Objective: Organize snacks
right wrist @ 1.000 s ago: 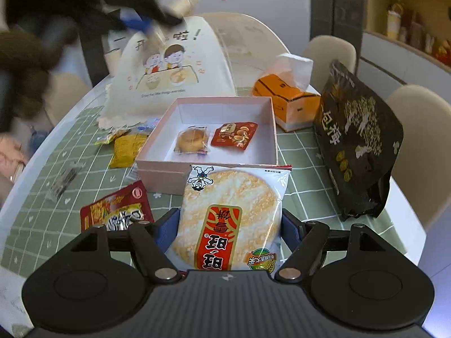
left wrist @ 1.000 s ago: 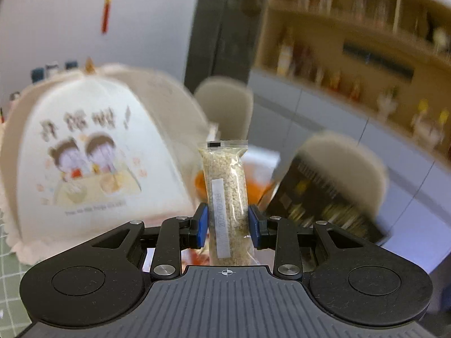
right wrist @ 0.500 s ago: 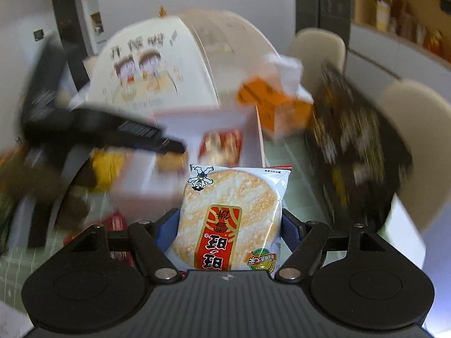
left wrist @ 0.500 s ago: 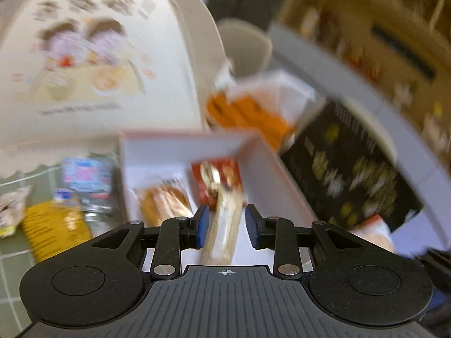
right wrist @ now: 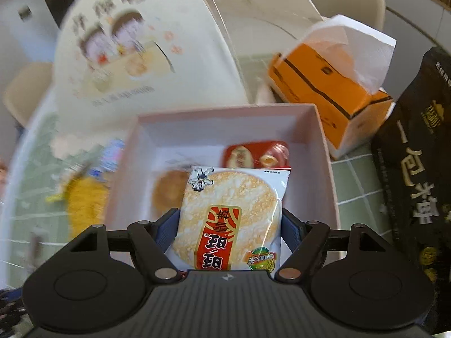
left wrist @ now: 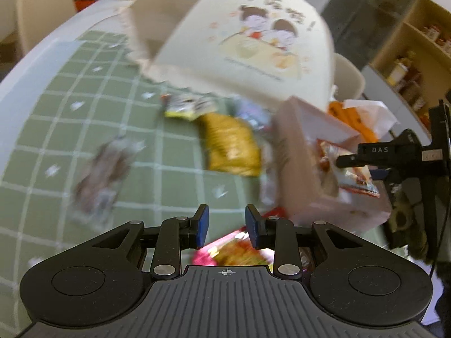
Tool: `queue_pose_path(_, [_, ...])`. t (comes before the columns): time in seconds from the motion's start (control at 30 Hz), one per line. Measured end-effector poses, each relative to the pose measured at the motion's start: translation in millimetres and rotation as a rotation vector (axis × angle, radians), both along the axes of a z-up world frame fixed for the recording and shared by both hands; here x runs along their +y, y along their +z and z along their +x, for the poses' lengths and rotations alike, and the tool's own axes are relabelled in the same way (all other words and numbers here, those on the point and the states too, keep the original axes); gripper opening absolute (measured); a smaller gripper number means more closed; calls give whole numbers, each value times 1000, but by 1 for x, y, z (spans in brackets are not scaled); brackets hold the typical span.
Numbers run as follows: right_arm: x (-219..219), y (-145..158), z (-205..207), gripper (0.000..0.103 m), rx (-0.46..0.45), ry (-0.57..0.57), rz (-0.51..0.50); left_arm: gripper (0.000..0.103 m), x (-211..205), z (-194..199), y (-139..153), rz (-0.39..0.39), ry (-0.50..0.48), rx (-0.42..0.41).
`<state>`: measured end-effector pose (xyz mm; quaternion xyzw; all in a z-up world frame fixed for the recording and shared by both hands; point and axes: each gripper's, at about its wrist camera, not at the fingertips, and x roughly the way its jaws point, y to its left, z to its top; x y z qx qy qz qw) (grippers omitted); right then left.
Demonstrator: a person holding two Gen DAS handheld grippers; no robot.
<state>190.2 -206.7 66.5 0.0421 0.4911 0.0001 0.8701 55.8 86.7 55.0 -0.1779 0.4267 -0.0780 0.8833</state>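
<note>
My right gripper (right wrist: 229,225) is shut on a white rice cracker packet (right wrist: 229,217) and holds it over the near side of the pink box (right wrist: 324,152). The box holds a round pastry (right wrist: 166,188) and a red snack packet (right wrist: 256,155). My left gripper (left wrist: 227,226) is open and empty, low over the green checked mat left of the pink box (left wrist: 293,166). A red snack packet (left wrist: 234,250) lies just under its fingers. A yellow packet (left wrist: 231,146) and a clear brownish packet (left wrist: 101,174) lie on the mat. The right gripper's tip (left wrist: 366,155) shows at the right of the left wrist view.
A cream mesh food cover (right wrist: 135,48) stands behind the box. An orange tissue box (right wrist: 327,90) sits at the back right. A tall black snack bag (right wrist: 417,174) stands to the right. Beige chairs (right wrist: 349,0) ring the table.
My left gripper let go of the long crumb packet and swung left and down over the mat, now empty. My right gripper carried the rice cracker forward over the box.
</note>
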Motion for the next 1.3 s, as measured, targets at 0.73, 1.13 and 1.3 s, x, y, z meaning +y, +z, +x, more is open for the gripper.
queue_pose_path(0.73, [146,57,93,83,4,337,32,32,49,-34,16,25,77,-81])
queue_pose_path(1.13, [191,-29,162,37,116,287,-166,32,59,-43,-10,-27,40,8])
queue_pose_path(1.3, [180,-29,133,37,127,263,-128,32,61,-39,-16,-38,51,25])
